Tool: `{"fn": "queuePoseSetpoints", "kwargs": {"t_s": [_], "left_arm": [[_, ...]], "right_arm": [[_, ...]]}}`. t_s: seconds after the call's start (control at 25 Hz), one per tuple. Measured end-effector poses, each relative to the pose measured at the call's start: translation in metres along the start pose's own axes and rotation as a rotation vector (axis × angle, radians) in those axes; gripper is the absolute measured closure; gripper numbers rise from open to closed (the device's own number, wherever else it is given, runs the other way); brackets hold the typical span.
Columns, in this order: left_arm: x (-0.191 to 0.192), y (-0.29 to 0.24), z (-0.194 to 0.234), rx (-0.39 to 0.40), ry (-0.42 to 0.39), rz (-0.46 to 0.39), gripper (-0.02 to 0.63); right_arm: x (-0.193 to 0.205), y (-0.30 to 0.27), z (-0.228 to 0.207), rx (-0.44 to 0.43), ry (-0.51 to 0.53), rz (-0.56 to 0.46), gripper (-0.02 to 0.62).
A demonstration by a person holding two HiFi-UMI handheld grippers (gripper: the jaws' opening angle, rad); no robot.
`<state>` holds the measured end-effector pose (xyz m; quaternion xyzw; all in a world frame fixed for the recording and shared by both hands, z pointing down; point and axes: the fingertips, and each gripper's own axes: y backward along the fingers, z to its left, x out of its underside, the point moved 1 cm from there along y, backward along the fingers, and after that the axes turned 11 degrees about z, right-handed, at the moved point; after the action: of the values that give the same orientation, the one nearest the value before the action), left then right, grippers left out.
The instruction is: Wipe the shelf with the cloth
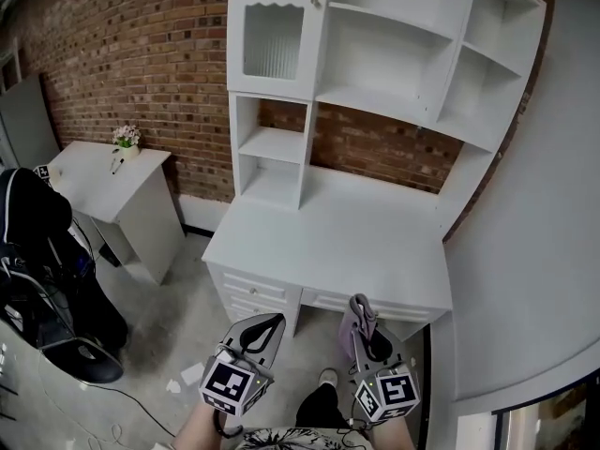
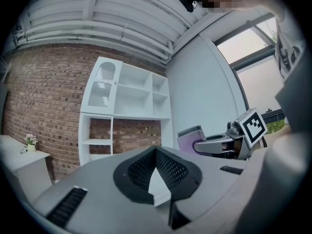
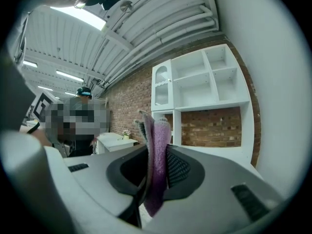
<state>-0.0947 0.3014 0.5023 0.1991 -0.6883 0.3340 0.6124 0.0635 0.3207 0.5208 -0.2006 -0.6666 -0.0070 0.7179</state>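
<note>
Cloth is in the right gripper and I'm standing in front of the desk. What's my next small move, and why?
Probably carry the right gripper forward and up toward the white shelf unit. Its fingers are shut on the purple cloth, yet it hangs low before the desk front edge, well short of any shelf board.
</note>
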Motion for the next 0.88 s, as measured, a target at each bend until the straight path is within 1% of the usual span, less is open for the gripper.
{"fn": "queuePoseSetpoints", "kwargs": {"t_s": [0.12,0.24,0.4,0.56,0.68,0.88], "left_arm": [[-0.012,-0.049,0.015,-0.035,0.001,-0.01,0.591],[-0.031,-0.106,0.022,-0.048,0.021,0.007,0.592],[-0.058,-0.182,0.033,-0.079,0.018,0.017,0.592],[-0.072,-0.258,0.038,-0.093,0.023,0.036,0.591],[-0.079,-0.299,0.043,-0.103,0.039,0.039,0.591],[-0.09,-0.344,0.055,-0.114,0.02,0.061,0.591]], "right_arm": [[-0.021,-0.032,-0.043,-0.021,0.013,-0.038,0.518],[-0.04,-0.064,-0.099,-0.03,0.012,-0.041,0.518],[-0.064,-0.106,-0.175,-0.039,0.014,-0.052,0.518],[-0.076,-0.148,-0.242,-0.051,0.013,-0.045,0.518],[-0.084,-0.175,-0.276,-0.062,0.028,-0.04,0.518],[-0.098,-0.211,-0.308,-0.077,0.055,-0.042,0.518]]}}
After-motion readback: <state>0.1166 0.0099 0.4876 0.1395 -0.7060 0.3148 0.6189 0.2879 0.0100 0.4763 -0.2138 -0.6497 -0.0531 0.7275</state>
